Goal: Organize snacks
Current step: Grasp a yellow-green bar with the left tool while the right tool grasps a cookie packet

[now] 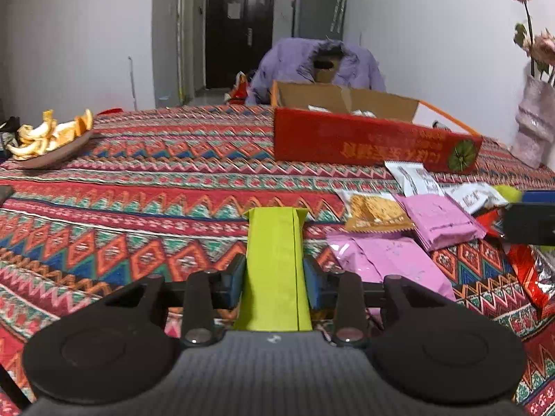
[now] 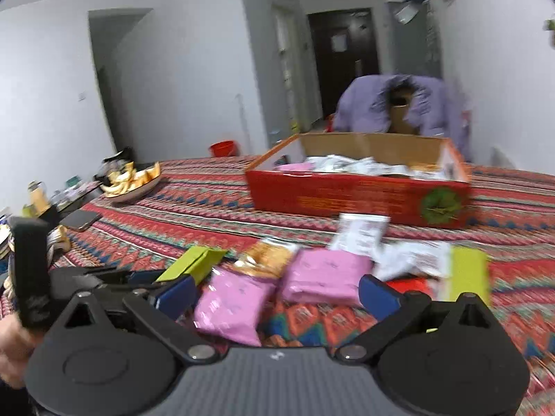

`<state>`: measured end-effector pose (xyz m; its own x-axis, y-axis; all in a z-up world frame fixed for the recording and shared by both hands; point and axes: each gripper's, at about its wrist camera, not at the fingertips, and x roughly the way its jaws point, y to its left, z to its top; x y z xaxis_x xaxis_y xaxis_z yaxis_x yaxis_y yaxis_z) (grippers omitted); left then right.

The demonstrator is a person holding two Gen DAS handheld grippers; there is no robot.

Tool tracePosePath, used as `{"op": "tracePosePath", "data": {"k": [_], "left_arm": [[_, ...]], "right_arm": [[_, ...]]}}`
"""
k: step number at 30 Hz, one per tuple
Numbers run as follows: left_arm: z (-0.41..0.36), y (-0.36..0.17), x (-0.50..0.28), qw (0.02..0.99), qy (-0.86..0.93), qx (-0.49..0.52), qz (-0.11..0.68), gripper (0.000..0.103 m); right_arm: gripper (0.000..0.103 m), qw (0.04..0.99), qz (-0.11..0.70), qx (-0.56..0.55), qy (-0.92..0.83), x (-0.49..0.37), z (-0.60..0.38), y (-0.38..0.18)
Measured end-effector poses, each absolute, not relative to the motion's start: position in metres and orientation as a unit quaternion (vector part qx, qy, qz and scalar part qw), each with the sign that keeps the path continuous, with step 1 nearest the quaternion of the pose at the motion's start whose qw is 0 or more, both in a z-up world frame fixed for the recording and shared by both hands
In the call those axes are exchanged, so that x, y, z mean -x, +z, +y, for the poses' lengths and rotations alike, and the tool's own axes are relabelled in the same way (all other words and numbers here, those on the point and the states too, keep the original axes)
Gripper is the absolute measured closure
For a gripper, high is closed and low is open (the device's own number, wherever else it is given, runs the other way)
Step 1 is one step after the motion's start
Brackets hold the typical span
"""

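My left gripper [image 1: 274, 286] is shut on a lime green snack packet [image 1: 275, 267], its blue pads pressed against both long sides. The packet points away from me over the patterned cloth. The right wrist view shows the same green packet [image 2: 194, 263] at the left. My right gripper [image 2: 277, 293] stands open above two pink packets [image 2: 322, 277], holding nothing. A pile of loose snacks lies there: pink packets [image 1: 440, 218], an orange cracker packet [image 1: 374, 211], white packets [image 1: 412, 176] and a second green packet [image 2: 468, 274]. Behind it stands an open red box [image 2: 347, 197] with several packets inside.
A plate of orange peels [image 1: 52, 138] sits at the far left of the table, with a dark phone [image 2: 81, 220] near it. A vase with pink flowers [image 1: 534, 121] stands at the right edge. A purple jacket [image 1: 312, 66] hangs over a chair behind the red box [image 1: 364, 142].
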<state>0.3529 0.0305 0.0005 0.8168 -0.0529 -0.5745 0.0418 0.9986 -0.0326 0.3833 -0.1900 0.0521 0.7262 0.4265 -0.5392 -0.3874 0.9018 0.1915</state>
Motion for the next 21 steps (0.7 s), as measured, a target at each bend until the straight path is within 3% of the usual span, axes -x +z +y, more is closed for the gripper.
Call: {"op": "tracePosePath", "data": {"k": [9,15,19,20,21], "left_arm": [[0.058,0.025,-0.343,0.965,0.010,0.003,0.263,0.067],[0.063,0.024,-0.348,0.964,0.011,0.001,0.267,0.067],[0.065,0.019,-0.350,0.961,0.013,0.001,0.275,0.067],[0.066,0.019,-0.349,0.961,0.013,0.001,0.275,0.067],[0.065,0.019,-0.349,0.961,0.012,0.000,0.275,0.067]], "right_arm": [[0.015,0.895,0.370,-0.067,0.242,-0.469,-0.140,0.018],[0.016,0.900,0.372,-0.048,0.222,-0.487,-0.117,0.004],[0.038,0.910,0.356,-0.003,0.211,-0.486,-0.103,-0.002],[0.051,0.912,0.352,0.006,0.210,-0.484,-0.103,-0.002],[0.052,0.913,0.349,0.007,0.212,-0.482,-0.105,-0.001]]}}
